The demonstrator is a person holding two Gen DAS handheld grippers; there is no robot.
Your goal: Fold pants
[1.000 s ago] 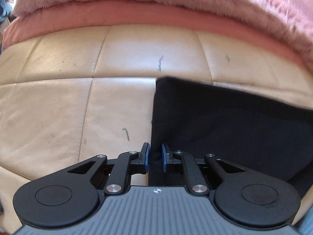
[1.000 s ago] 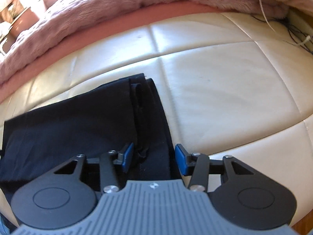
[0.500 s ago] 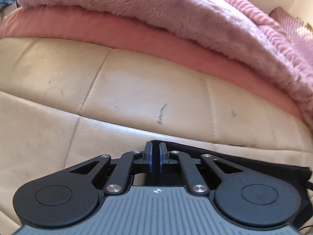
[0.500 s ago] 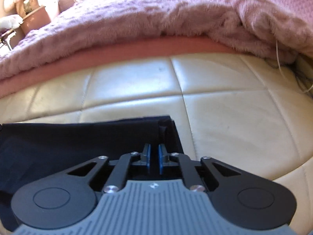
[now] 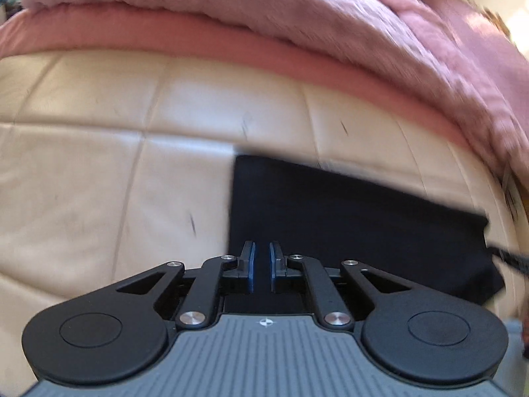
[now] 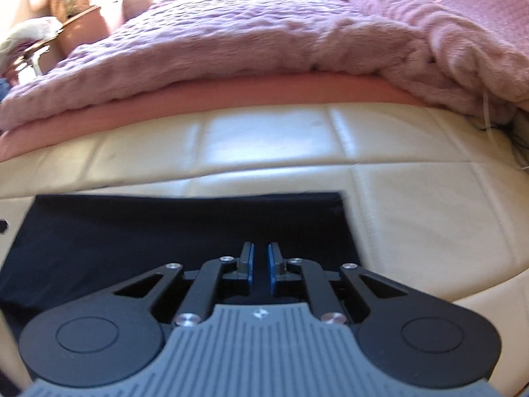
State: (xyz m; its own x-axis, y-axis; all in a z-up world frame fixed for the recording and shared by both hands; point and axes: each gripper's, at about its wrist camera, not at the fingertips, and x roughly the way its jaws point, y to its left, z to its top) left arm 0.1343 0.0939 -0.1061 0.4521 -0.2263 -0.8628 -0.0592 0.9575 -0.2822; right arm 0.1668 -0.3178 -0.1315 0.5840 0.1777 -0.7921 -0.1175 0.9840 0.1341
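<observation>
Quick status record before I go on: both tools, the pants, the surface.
left tool: jaws have just been closing; now near shut, black cloth in the slit
right tool: shut, gripping the near edge of the same cloth
black pants: flat folded rectangle
surface: cream leather cushion
behind: pink blanket, apart from the garment

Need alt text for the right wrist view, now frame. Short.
The right tongs, nearly shut with dark fabric between their blue pads, grip the near edge of black pants lying flat on a cream leather cushion. Behind it, a fuzzy pink blanket is heaped over a salmon-pink layer.
</observation>
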